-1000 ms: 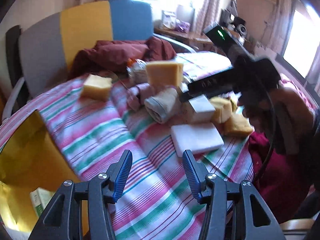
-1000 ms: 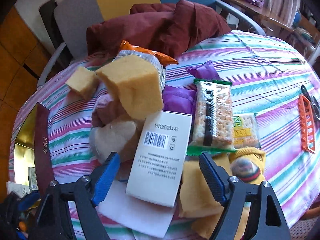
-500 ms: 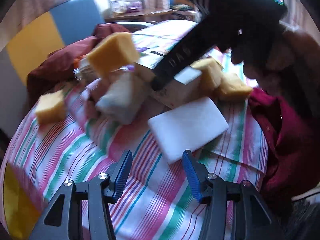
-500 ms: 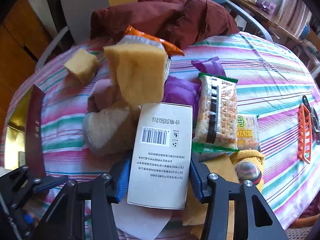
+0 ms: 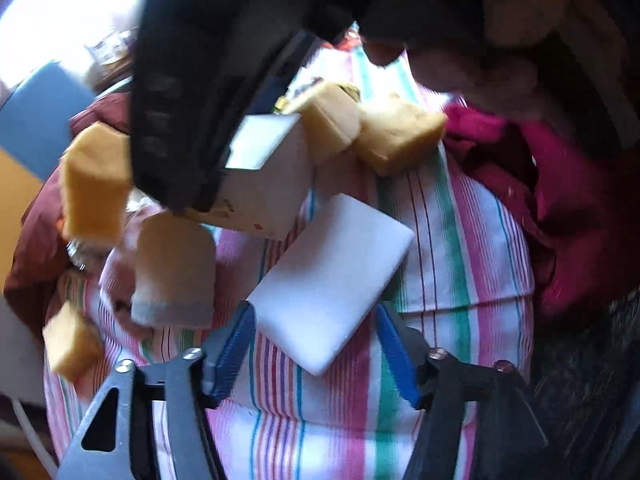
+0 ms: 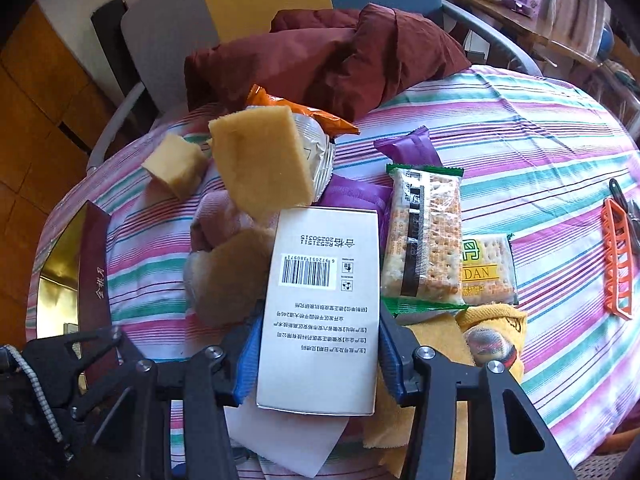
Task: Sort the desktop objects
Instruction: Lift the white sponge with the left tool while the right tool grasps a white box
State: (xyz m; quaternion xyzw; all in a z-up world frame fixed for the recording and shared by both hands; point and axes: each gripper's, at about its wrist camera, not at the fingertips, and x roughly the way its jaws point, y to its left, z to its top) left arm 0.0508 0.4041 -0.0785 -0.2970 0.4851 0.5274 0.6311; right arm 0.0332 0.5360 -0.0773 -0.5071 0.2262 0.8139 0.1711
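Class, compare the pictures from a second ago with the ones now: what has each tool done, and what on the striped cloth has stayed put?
The right tool has closed on the white barcoded box, its fingers now pressing both sides. The left tool, still open, has moved forward until the flat white pad lies between its fingers. The cracker packs, yellow sponges and orange rack have not moved.

The white box (image 6: 320, 304) looks like smooth, matt card with printed black writing. The yellow sponges (image 6: 262, 162) look rough and full of tiny holes. The cracker packs (image 6: 424, 240) are shiny clear plastic. The striped cloth (image 6: 520, 128) on the bench is soft and matt. The flat white pad (image 5: 332, 276) looks smooth and matt.
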